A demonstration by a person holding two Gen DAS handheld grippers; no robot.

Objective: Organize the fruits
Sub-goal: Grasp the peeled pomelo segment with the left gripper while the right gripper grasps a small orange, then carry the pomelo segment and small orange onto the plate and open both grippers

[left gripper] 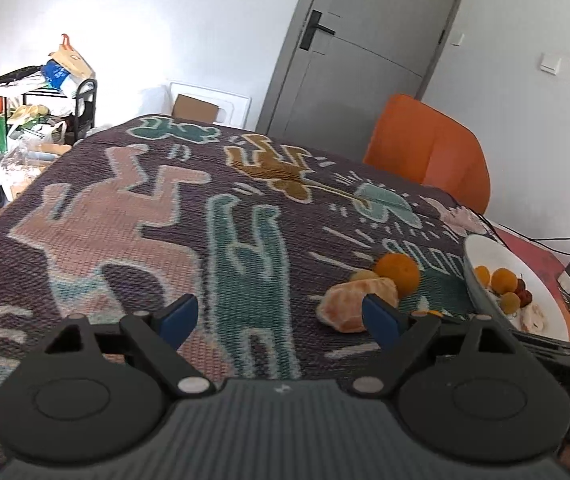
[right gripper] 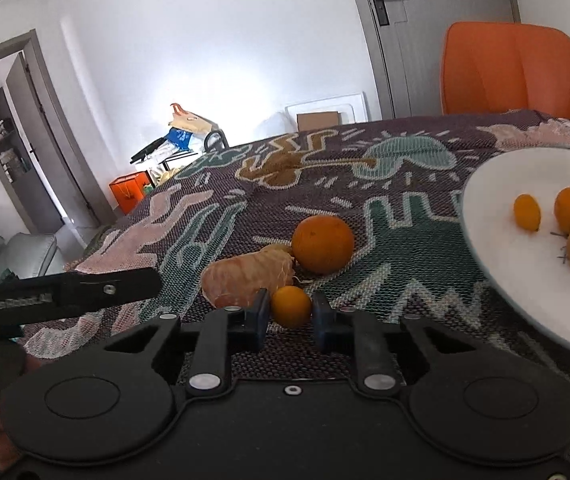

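The right gripper [right gripper: 291, 312] has its jaws closed in on a small orange fruit [right gripper: 291, 306], one dark pad against each side, low over the patterned cloth [right gripper: 385, 280] that covers the tabletop. Just behind it lies a peeled citrus [right gripper: 245, 282] with its white pith showing, and touching that on the far side sits a whole orange [right gripper: 323, 244]; a paler bit of fruit or peel peeks out between the two, though it is hard to make out. To the right stands a white plate [right gripper: 497, 200] holding three small orange and yellowish fruits near its middle, well apart from the held one. The left gripper [left gripper: 281, 318] hangs above the cloth [left gripper: 125, 220] with its blue-tipped jaws spread wide and nothing between them. From its camera the peeled citrus [left gripper: 349, 308] lies just ahead of the right-hand tip, the whole orange [left gripper: 397, 273] beyond it, and the white plate [left gripper: 485, 256] further right, carrying small orange fruits and something dark red. An orange chair [left gripper: 429, 148] stands at the far edge of the tabletop before a grey door [left gripper: 365, 48].
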